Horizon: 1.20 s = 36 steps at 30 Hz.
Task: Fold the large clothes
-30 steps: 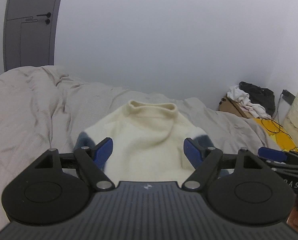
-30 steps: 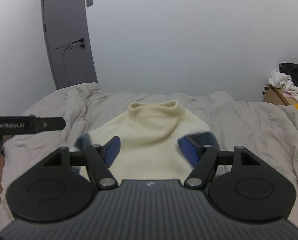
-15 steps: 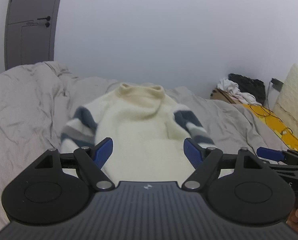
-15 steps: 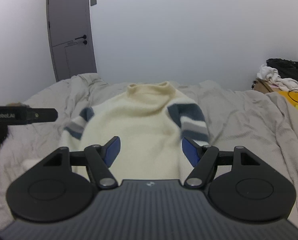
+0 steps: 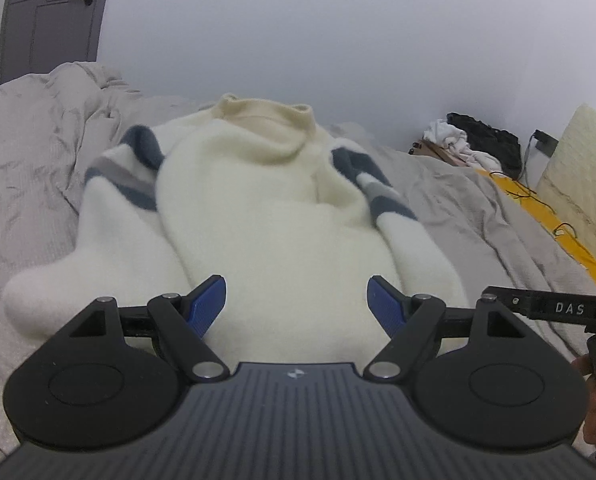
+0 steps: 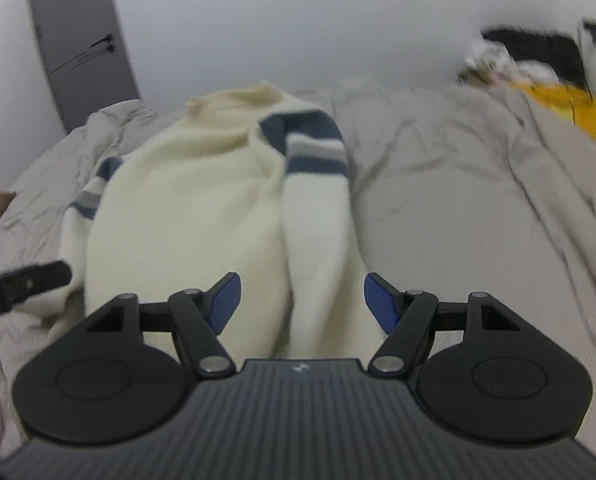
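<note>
A cream sweater [image 5: 266,208] with blue and grey striped sleeves lies flat on the grey bed [image 5: 30,168], collar away from me. My left gripper [image 5: 296,300] is open and empty, low over the sweater's lower body. My right gripper [image 6: 301,298] is open and empty, over the sweater's right sleeve [image 6: 317,216], which lies along the body [image 6: 186,208]. The left sleeve [image 5: 98,240] spreads out to the left. The sweater's hem is hidden under the grippers.
A grey door [image 5: 50,16] stands at the far left. Off the bed's right side are a pile of black and white clothes [image 5: 473,140], a yellow item with cables [image 5: 537,208] and a cream mattress [image 5: 585,168]. The bedsheet [image 6: 477,208] is wrinkled.
Both grippers have tilted down and moved closer to the sweater, so more of it and its sleeves shows. The right gripper has shifted right, over the right sleeve. Jaws stay open.
</note>
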Each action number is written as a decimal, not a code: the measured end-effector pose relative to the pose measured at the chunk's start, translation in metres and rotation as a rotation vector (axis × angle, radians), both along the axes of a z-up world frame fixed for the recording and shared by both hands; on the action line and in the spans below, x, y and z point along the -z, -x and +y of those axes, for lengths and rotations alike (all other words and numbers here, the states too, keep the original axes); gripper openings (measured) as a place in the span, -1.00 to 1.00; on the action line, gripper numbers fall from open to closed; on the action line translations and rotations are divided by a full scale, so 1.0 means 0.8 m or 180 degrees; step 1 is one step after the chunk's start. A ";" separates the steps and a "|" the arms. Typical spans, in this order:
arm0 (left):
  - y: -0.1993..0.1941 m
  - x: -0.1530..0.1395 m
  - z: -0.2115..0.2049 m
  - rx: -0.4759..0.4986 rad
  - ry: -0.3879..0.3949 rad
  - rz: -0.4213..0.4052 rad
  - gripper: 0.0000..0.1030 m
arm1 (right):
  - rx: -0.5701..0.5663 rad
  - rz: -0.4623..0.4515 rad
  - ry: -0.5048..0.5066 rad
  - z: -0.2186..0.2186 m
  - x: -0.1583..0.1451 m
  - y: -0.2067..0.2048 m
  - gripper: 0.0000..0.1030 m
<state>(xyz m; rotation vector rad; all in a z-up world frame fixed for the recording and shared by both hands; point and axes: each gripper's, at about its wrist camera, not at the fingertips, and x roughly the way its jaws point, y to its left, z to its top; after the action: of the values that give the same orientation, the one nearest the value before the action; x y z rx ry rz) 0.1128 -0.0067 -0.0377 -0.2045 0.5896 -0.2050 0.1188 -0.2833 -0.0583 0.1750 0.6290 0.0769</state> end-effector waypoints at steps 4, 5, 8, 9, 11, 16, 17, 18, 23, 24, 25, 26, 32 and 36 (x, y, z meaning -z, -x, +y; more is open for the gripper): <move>-0.014 0.018 0.006 -0.0023 0.0083 0.0020 0.58 | 0.0217 0.0218 -0.0187 -0.013 0.032 -0.017 0.66; -0.018 0.022 0.007 -0.0038 0.0084 0.0032 0.58 | 0.0223 0.0292 -0.0225 -0.014 0.040 -0.023 0.66; -0.033 0.033 0.012 -0.0090 0.0091 0.0021 0.58 | 0.0296 0.0499 -0.0223 -0.014 0.066 -0.046 0.65; -0.036 0.035 0.014 -0.0108 0.0102 0.0021 0.58 | 0.0326 0.0544 -0.0245 -0.015 0.072 -0.051 0.63; -0.043 0.037 0.020 -0.0139 0.0152 0.0019 0.58 | 0.0332 0.0607 -0.0257 -0.012 0.083 -0.062 0.33; -0.048 0.045 0.033 -0.0173 0.0298 0.0069 0.58 | 0.0431 0.0592 -0.0097 -0.009 0.087 -0.072 -0.75; -0.047 0.045 0.036 -0.0170 0.0317 0.0064 0.58 | 0.0483 0.0521 -0.0210 -0.017 0.081 -0.070 -0.80; -0.046 0.044 0.038 -0.0169 0.0328 0.0055 0.58 | 0.0544 0.0441 -0.0257 -0.026 0.069 -0.067 -0.80; -0.037 0.036 0.055 -0.0188 0.0408 -0.0055 0.58 | 0.0511 -0.0002 0.0096 -0.057 -0.013 -0.064 -0.82; -0.036 0.036 0.058 -0.0193 0.0421 -0.0057 0.58 | 0.0524 -0.0092 0.0240 -0.068 -0.031 -0.069 -0.82; -0.036 0.036 0.061 -0.0210 0.0438 -0.0053 0.58 | 0.0553 -0.0145 0.0362 -0.078 -0.046 -0.076 -0.82; -0.035 0.036 0.064 -0.0226 0.0457 -0.0051 0.58 | 0.0582 -0.0174 0.0429 -0.093 -0.061 -0.082 -0.82; -0.042 0.033 0.068 -0.0261 0.0380 -0.0122 0.58 | 0.0806 -0.0280 0.0728 -0.169 -0.148 -0.161 -0.83; -0.052 0.033 0.075 -0.0302 0.0433 -0.0127 0.58 | 0.1115 -0.0254 0.0813 -0.225 -0.177 -0.223 -0.83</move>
<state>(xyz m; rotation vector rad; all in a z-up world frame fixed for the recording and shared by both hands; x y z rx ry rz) 0.1544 0.0536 -0.0638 -0.3587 0.5253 -0.1569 0.2970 -0.4633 0.0830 0.0326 0.5157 -0.3317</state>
